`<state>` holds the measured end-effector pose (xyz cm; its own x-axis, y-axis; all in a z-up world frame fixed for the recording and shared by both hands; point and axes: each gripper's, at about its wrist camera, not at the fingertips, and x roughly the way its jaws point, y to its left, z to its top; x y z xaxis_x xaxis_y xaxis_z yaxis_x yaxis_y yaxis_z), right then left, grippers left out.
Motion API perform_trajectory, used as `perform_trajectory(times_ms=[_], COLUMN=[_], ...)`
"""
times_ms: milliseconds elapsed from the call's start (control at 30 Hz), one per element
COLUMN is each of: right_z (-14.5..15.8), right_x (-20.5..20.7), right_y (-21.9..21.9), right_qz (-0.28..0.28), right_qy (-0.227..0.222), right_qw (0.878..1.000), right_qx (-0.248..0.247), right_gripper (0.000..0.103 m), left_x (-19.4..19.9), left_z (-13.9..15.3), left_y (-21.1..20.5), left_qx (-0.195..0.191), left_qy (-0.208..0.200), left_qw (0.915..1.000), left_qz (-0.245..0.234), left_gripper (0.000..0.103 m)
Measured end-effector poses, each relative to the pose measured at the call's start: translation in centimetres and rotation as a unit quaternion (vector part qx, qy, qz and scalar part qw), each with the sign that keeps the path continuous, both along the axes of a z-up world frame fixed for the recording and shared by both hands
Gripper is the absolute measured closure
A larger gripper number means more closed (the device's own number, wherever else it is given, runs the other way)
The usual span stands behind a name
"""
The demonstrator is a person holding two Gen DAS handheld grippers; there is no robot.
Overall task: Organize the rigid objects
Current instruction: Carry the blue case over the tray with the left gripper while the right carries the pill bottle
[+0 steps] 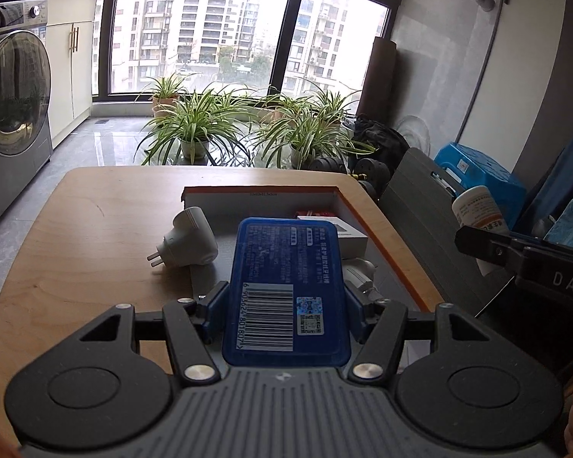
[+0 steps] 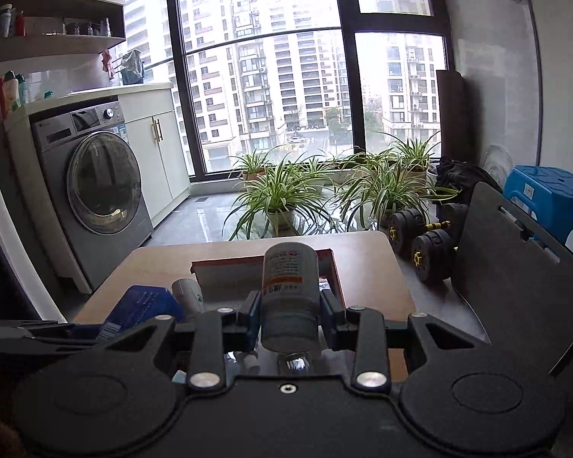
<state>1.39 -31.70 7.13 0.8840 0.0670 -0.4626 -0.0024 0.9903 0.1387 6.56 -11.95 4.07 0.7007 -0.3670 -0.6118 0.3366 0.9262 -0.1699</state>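
The left gripper (image 1: 286,297) has its fingers clenched on a flat blue plastic case with a barcode label (image 1: 286,286), label side up and long axis pointing forward, carried level above the near end of the shallow orange-rimmed cardboard box (image 1: 378,225) on the rounded wooden bench (image 1: 95,236). Held that way, the case looks lined up to go down flat into the box. Inside the box sit a small white-and-red carton (image 1: 340,229) and a white item partly hidden behind the case (too covered to name). A white wall-plug adapter (image 1: 189,242) lies on its side just beside the box's left edge, prongs toward the near left, apparently not yet put away.

The right gripper (image 2: 290,315) is grasping a white cylindrical pill bottle with an orange-striped label (image 2: 290,282), pinched across its lower body so it lies along the fingers, pointing toward the box. It hangs off to the right of the bench, likely waiting its turn (both loads aim at one box).

Judging by this, the sorting is midway; the case seems next in.
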Motion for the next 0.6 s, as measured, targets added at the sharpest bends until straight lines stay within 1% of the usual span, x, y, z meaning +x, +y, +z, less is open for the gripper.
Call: perform_trajectory(times_ms=[300,600], right_z=[-0.4,-0.4], right_x=[1.2,1.9], right_y=[0.0,0.5], right_qz=[0.015,0.028], right_qy=[0.002,0.004], right_qw=[1.0,1.0], right_qx=[0.013,0.011], right_gripper=[0.063,0.063], left_x=[-0.2,0.0], left_z=[-0.8,-0.9], left_y=[-1.0,-1.1], left_qx=[0.012,0.017], left_qy=[0.011,0.013], left_qw=[0.9999,0.9998], left_qz=[-0.001,0.005], left_gripper=[0.041,0.041])
